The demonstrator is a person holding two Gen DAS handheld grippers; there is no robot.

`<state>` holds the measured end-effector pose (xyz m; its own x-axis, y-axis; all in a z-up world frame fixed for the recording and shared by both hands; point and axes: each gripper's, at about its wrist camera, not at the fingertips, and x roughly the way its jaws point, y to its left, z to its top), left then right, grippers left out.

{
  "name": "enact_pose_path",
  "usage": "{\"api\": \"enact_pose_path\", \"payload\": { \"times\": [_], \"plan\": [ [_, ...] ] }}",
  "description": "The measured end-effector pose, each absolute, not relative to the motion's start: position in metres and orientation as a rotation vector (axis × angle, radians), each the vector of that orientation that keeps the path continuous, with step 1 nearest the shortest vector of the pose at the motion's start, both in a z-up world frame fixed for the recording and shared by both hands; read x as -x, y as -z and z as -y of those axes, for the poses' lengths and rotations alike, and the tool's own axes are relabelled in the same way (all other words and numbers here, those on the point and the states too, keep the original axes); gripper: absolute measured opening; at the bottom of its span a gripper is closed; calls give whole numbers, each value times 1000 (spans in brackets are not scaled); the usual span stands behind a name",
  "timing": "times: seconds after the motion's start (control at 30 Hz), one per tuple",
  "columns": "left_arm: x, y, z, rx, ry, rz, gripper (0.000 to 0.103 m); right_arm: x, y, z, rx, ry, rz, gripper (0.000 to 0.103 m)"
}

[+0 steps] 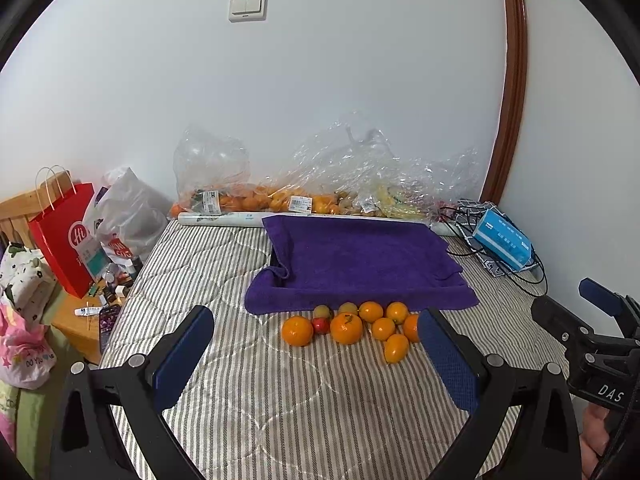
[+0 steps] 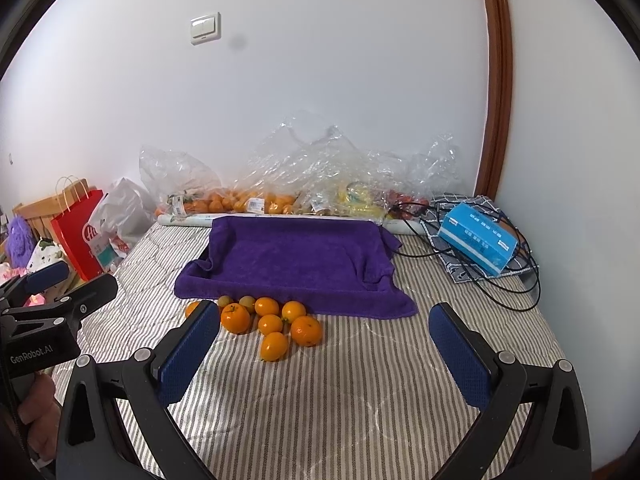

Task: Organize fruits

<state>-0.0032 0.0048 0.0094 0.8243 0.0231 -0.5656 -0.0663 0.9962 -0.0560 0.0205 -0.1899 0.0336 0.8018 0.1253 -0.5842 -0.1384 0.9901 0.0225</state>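
Looking along both grippers, we see a striped bed [image 1: 248, 400] with a purple towel [image 1: 360, 256] draped over a tray, its long axis running left to right across the bed; the tray underneath is almost wholly hidden. Clear plastic bags [image 1: 328, 176] of more fruit lie against the wall, their contents hard to make out. Just in front of the towel's near edge sits the fruit cluster [image 1: 352, 328], a loose band also stretched left to right: oranges, some smaller greenish-yellow fruits, and one red one. Our left gripper [image 1: 316, 356] hovers low above the bed, fingers spread wide and holding nothing, its right finger covering one orange. Our right gripper [image 2: 324, 354] hangs likewise, fingers apart and empty, its left finger hiding part of the cluster.
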Motion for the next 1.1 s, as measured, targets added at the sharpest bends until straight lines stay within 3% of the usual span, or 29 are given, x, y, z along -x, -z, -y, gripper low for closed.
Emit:
{"api": "enact_pose_path", "payload": {
  "times": [0.4, 0.8, 1.1],
  "plan": [
    [-24, 13, -27, 103, -60, -653, 102, -42, -19, 185, 26, -128, -627, 103],
    [-65, 65, -60, 113, -102, -759, 102, -91, 35, 178, 0, -149, -755, 102],
    [-89, 102, -77, 147, -79, -834, 98, -119, 89, 173, 3, -182, -869, 83]
  ]
}}
